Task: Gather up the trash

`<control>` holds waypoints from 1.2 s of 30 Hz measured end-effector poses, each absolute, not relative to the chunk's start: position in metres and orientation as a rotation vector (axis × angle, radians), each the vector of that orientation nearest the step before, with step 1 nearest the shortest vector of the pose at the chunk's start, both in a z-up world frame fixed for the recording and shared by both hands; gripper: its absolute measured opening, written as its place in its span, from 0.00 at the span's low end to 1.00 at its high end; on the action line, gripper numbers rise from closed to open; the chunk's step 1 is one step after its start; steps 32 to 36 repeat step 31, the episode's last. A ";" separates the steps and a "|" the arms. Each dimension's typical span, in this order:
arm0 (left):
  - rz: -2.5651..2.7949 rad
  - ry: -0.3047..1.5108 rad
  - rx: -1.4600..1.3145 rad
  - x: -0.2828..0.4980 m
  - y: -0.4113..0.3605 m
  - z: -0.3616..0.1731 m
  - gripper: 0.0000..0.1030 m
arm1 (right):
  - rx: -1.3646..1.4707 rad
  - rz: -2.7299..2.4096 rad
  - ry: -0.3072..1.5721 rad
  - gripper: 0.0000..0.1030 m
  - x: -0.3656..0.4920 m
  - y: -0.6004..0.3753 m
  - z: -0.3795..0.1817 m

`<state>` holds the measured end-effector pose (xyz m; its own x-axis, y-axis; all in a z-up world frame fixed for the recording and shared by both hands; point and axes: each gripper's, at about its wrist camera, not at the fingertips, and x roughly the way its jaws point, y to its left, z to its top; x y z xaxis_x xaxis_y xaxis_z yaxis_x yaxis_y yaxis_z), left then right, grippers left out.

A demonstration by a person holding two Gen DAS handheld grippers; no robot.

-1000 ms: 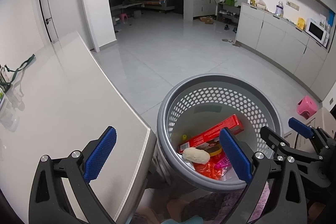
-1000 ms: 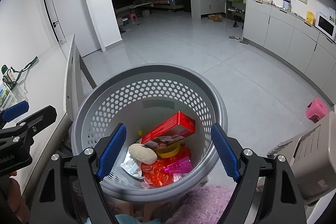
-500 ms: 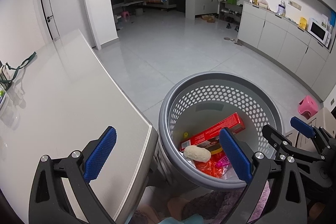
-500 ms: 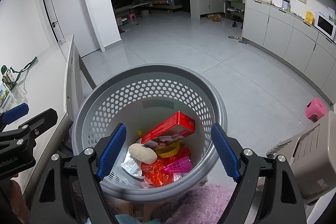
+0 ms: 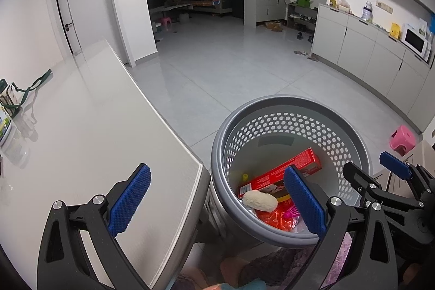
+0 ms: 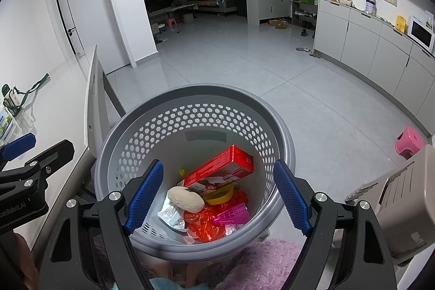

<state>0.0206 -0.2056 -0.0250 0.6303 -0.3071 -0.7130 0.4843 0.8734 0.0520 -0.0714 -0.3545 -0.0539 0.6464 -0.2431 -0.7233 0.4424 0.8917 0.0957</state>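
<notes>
Pale surface point(image 5: 81, 140) fills the left-wrist view from 9 o'clock, left tongs point(image 5: 217, 200) wide and empty over its corner beside the grey basket point(image 5: 288, 102), while the right-wrist view centres right tongs point(image 6: 217, 195), equally wide, above the trash point(image 6: 206, 197) piled in it, seemingly after dropping.

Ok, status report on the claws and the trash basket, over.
Left claw and right claw open, empty. Trash in grey basket: red box, wrappers. Nothing in the way.
</notes>
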 end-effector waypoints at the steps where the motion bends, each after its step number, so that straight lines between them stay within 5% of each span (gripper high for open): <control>1: -0.458 0.765 0.248 0.021 -0.205 -0.025 0.94 | 0.275 -0.395 0.776 0.77 -0.071 -0.354 -0.054; 36: -0.445 0.779 0.231 0.024 -0.199 -0.026 0.94 | 0.271 -0.390 0.777 0.77 -0.071 -0.347 -0.055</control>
